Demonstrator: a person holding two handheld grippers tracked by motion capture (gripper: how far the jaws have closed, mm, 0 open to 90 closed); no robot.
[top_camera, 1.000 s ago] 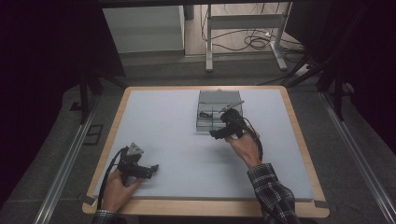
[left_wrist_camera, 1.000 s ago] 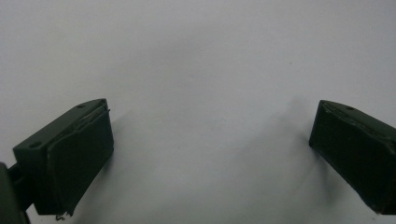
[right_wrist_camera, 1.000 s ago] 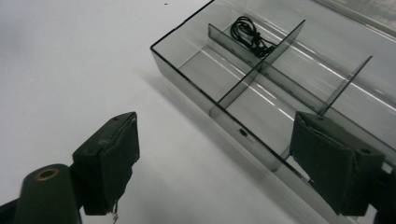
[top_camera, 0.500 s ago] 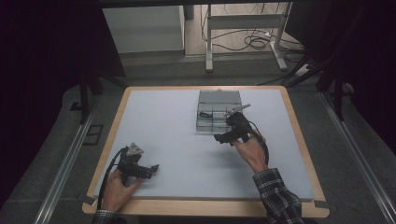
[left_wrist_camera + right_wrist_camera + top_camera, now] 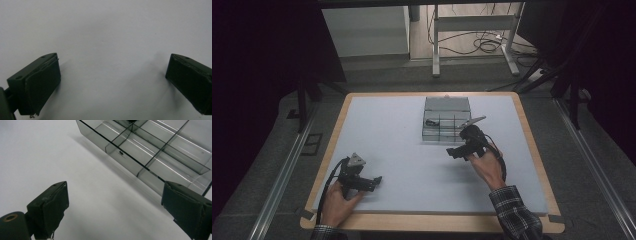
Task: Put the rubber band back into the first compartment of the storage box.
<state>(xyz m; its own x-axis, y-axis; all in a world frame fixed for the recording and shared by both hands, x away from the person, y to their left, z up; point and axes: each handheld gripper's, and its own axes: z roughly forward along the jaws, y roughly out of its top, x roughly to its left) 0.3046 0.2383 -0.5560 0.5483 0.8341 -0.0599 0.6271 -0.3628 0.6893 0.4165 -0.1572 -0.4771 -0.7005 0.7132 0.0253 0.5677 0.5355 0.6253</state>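
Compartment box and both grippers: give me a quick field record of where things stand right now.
box: clear divided box toward the far middle of the white mat, lid open
contents: one small dark item in a left compartment; type too small to tell
right gripper: just in front of the box, off its near wall, jaws wide and just been opening, nothing between them
left gripper: near the front left of the mat, jaws open, empty
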